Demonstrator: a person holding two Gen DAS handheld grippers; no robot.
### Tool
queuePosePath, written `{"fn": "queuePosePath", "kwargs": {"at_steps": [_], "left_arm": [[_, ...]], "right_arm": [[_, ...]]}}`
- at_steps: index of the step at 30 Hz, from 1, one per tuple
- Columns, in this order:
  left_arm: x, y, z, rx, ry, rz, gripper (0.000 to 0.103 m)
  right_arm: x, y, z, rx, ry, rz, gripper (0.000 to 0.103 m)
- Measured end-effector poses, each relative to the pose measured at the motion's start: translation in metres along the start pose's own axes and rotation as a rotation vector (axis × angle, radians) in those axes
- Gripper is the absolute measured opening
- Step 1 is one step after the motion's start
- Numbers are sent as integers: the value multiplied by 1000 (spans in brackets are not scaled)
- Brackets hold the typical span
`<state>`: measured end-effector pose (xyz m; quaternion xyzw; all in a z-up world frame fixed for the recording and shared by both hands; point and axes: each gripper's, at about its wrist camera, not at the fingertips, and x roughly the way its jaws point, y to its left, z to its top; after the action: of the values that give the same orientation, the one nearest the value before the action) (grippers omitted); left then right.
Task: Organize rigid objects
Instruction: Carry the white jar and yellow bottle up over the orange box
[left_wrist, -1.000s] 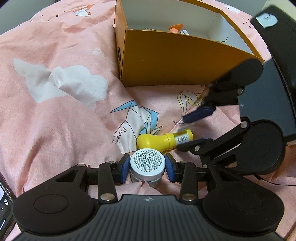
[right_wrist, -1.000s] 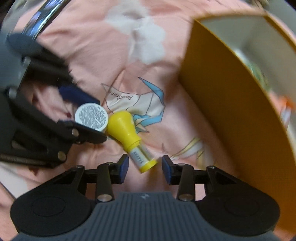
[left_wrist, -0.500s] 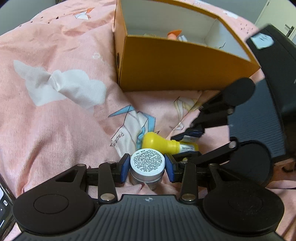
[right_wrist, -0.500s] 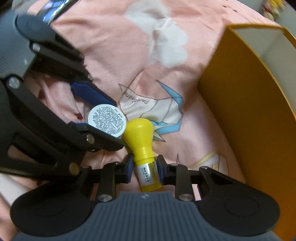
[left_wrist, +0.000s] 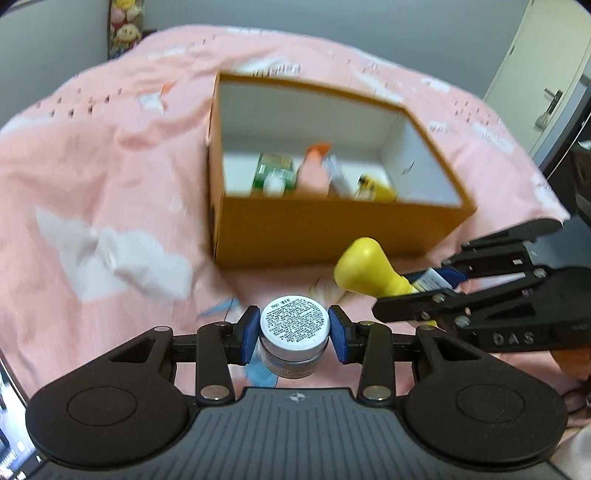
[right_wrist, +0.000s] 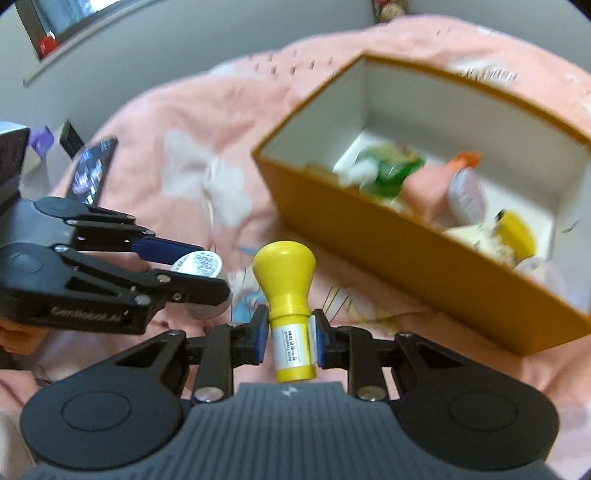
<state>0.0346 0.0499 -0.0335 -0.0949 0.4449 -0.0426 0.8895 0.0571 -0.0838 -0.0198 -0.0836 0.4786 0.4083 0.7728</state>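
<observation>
A pink printed bedspread (left_wrist: 110, 155) carries an open orange box (left_wrist: 332, 225) already holding several items. My left tool (left_wrist: 294, 329) is clamped on a small white-lidded jar (left_wrist: 294, 324), my right tool (right_wrist: 289, 336) on a yellow bulb-shaped bottle (right_wrist: 286, 278); both are held above the bed, near the box.

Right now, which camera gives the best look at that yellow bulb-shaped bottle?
The right wrist view: the yellow bottle fills the centre, label readable, clamped by the right hand-held gripper. The left wrist view shows only its bulb end at the side, its neck hidden among the fingers.
</observation>
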Motion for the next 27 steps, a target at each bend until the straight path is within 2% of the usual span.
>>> {"fn": "queuePosePath", "kwargs": {"at_steps": [7,14,20,27], "left_arm": [[-12,-23,38,61,-107,-32,45],[1,-33,73,86,-176,-48,45],[29,-8,110,45,-152,-129,45],[65,-3,147,42,-126,-94,45]], "right_arm": [[-54,-9,15,19,-133,-54,23],[-65,-28,41,48,-207,-150,23],[-59,-58,66,109,-195,-226,24],[-27,-103,87,202,-124,-291,24]]}}
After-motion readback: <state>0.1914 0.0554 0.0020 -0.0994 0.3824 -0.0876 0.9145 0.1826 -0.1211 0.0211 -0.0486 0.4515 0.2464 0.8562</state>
